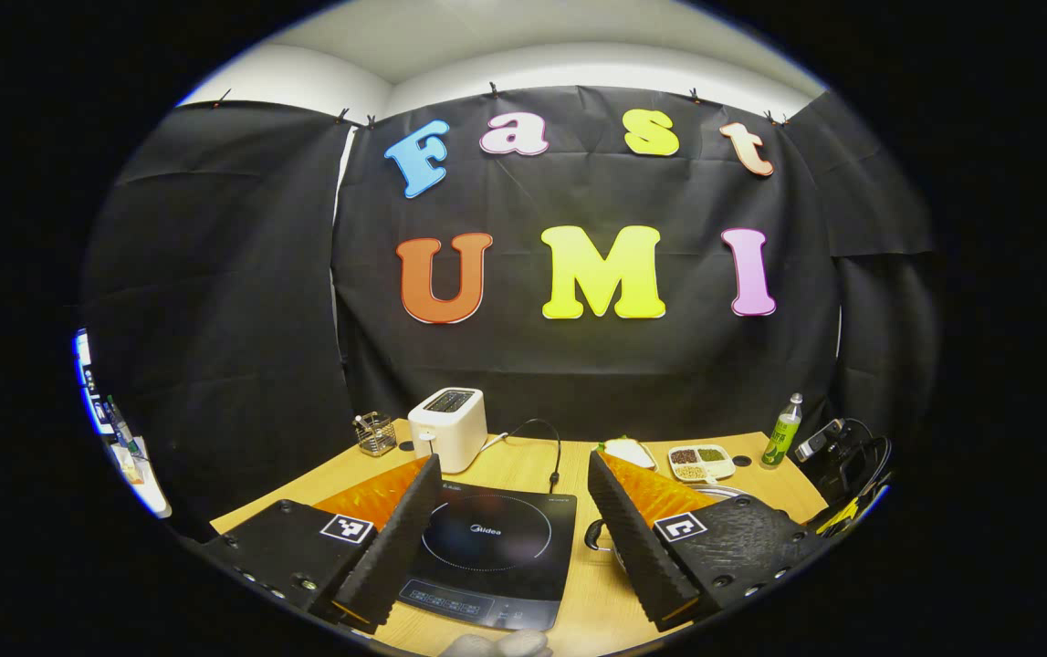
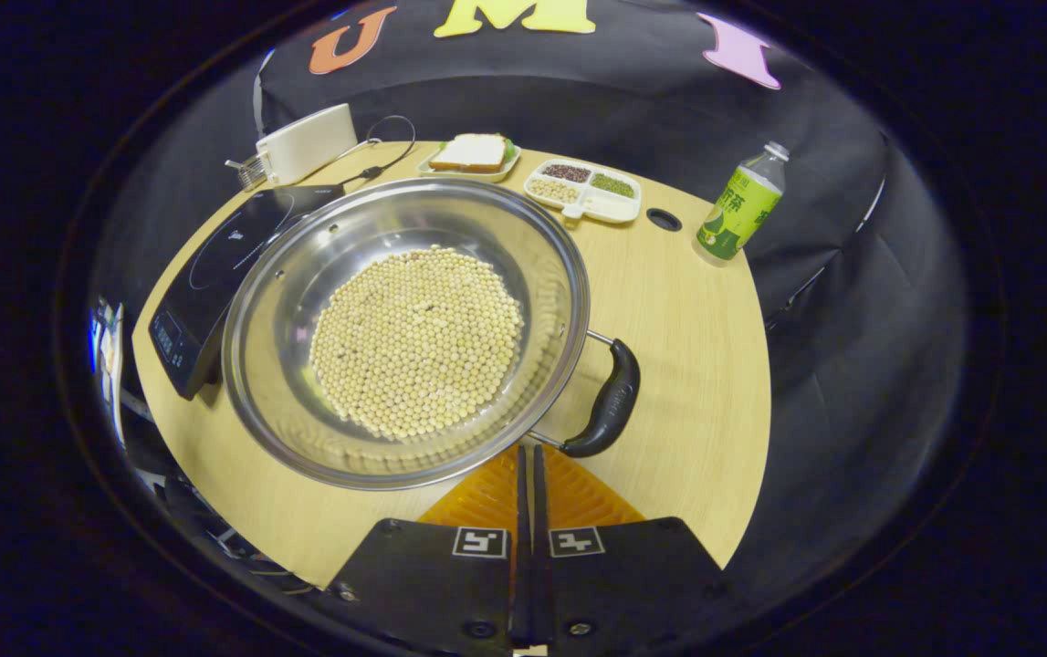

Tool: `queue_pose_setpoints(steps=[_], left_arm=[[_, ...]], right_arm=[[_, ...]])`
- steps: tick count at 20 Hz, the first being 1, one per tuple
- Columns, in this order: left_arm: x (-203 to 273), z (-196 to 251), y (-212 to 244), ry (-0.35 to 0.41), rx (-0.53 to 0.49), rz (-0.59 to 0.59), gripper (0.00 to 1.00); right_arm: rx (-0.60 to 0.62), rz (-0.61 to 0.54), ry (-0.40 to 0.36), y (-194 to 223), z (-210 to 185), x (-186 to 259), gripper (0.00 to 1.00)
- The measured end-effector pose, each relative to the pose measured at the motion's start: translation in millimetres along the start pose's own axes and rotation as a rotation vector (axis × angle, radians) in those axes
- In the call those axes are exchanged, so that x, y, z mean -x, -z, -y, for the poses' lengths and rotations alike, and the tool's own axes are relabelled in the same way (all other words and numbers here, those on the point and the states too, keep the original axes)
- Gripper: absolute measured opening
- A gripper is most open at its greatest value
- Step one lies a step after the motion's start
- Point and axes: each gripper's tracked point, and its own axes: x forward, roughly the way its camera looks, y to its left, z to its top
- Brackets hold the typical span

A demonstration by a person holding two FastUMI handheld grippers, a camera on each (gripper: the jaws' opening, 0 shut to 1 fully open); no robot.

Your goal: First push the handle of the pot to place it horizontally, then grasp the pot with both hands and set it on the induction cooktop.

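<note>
We hold the left gripper (image 1: 514,520) with fingers apart above the cooktop (image 1: 492,554); the right gripper (image 2: 528,461), fingers closed on nothing, sits by the pot (image 2: 406,330) handle (image 2: 610,401).

left gripper view: low, level, wallward | right gripper view: close, downward | shared: table (image 1: 523,465)

The flat black glass induction cooktop (image 1: 493,553), lying near the wooden table's front edge, is showing a pale "Midea" brand inside its ring. The green-labelled clear plastic bottle (image 2: 739,211), standing at the table's right edge, is carrying large characters too small to read. Square black-and-white marker tags are sitting on both grippers.
</note>
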Motion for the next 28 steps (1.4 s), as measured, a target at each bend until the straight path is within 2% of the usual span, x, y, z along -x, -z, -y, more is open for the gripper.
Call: queue_pose_setpoints(steps=[4, 5, 7, 11, 14, 16, 17, 18, 19, 21, 22, 24, 26, 27, 28], left_arm=[[-2.3, 10.7, 3.2, -0.035, 0.010, -0.014, 0.96], [-1.3, 11.3, 4.1, -0.043, 0.010, -0.020, 0.96], [-3.7, 15.4, 4.7, -0.044, 0.008, -0.025, 0.96], [-6.8, 20.7, 7.4, -0.016, -0.002, -0.032, 0.96], [-9.8, 24.8, 15.0, 0.037, -0.017, -0.042, 0.96], [-12.7, 25.2, 16.7, 0.080, -0.030, -0.042, 0.96], [-13.6, 26.4, 20.0, 0.104, -0.037, -0.044, 0.96], [-13.7, 27.1, 23.3, 0.130, -0.044, -0.048, 0.96], [-14.2, 27.0, 27.2, 0.155, -0.054, -0.051, 0.96], [-15.0, 27.0, 33.6, 0.201, -0.075, -0.050, 0.96], [-15.3, 26.1, 39.7, 0.217, -0.090, -0.059, 0.96], [-14.7, 27.2, 50.9, 0.244, -0.101, -0.078, 0.96], [-15.1, 32.0, 64.1, 0.273, -0.103, -0.105, 0.96], [-16.2, 35.3, 70.2, 0.284, -0.102, -0.118, 0.97], [-17.5, 38.9, 77.7, 0.295, -0.099, -0.134, 0.96]], right_arm=[[0.029, 0.005, -0.010, -9.9, 13.3, -4.2, 0.04], [0.035, 0.008, -0.010, -12.5, 16.4, -5.2, 0.00], [0.037, 0.012, -0.010, -13.8, 20.4, -6.2, 0.04], [0.025, 0.070, 0.019, -19.4, 19.9, 6.1, 0.01], [0.018, 0.116, 0.039, -14.0, 12.6, 28.0, 0.02], [0.005, 0.146, 0.070, -9.0, 9.2, 43.8, 0.11], [-0.011, 0.160, 0.083, -4.8, 6.1, 52.8, 0.30], [-0.032, 0.171, 0.093, -1.1, 1.9, 61.5, 0.39], [-0.059, 0.184, 0.108, 3.6, -0.5, 68.7, 0.53], [-0.122, 0.210, 0.126, 12.3, -7.3, 80.8, 0.70], [-0.151, 0.219, 0.135, 17.4, -9.9, 86.1, 0.73], [-0.205, 0.233, 0.138, 26.2, -14.4, 93.1, 0.87], [-0.250, 0.232, 0.135, 35.4, -18.2, 98.0, 0.84], [-0.267, 0.234, 0.136, 37.9, -18.1, 99.4, 0.87], [-0.276, 0.229, 0.136, 39.9, -17.9, 99.4, 0.84]])
